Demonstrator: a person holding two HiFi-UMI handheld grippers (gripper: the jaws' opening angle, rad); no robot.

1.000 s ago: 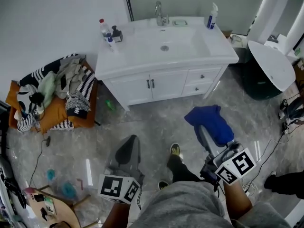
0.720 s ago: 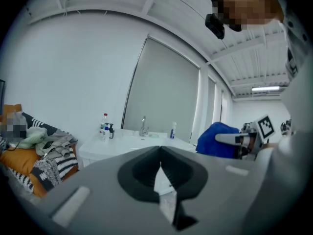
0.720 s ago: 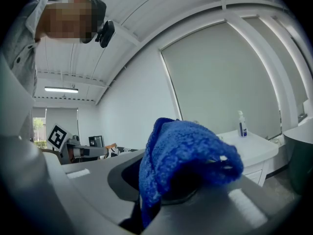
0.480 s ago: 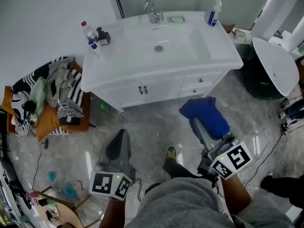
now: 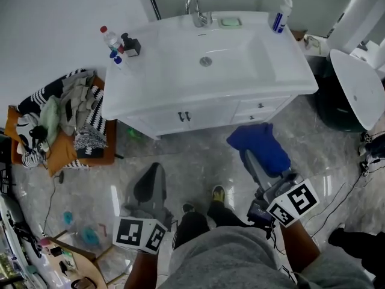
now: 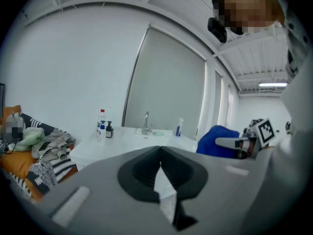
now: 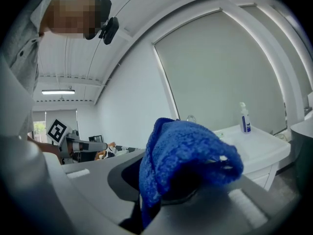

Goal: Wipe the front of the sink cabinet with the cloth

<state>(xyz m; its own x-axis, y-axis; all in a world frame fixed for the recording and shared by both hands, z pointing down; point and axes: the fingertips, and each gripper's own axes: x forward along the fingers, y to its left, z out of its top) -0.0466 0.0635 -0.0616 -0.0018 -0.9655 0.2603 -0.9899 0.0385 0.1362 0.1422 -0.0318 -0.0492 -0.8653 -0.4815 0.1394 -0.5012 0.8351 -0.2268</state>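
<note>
Clothes (image 5: 60, 116) are piled on the floor at the far left and are not part of the job. To their right, the left gripper (image 5: 154, 172) is held low over the floor. In the left gripper view its jaws are seen pressed together, with nothing between them.

Further right, the white sink cabinet (image 5: 207, 114) is seen from above, with its doors and drawers facing the person. The right gripper (image 5: 252, 161) is held in front of it, and the blue cloth (image 5: 260, 143) is pinched tight in its jaws and hangs over them. The cloth is not touching the cabinet front, so the wiping is judged not to have begun. The step in hand looks like the cloth being carried up to the cabinet.

For the next move, the cloth needs to be brought forward and down, under the edge of the sink top. Then it needs to be pressed flat on a door and rubbed across it.

No words can be read anywhere. Labels on the small bottles (image 5: 112, 41) at the left of the sink top are too small to make out. Only black and white squares are shown on each gripper's cube. The label on the spray bottle (image 5: 278, 14) at the right is too small as well.
</note>
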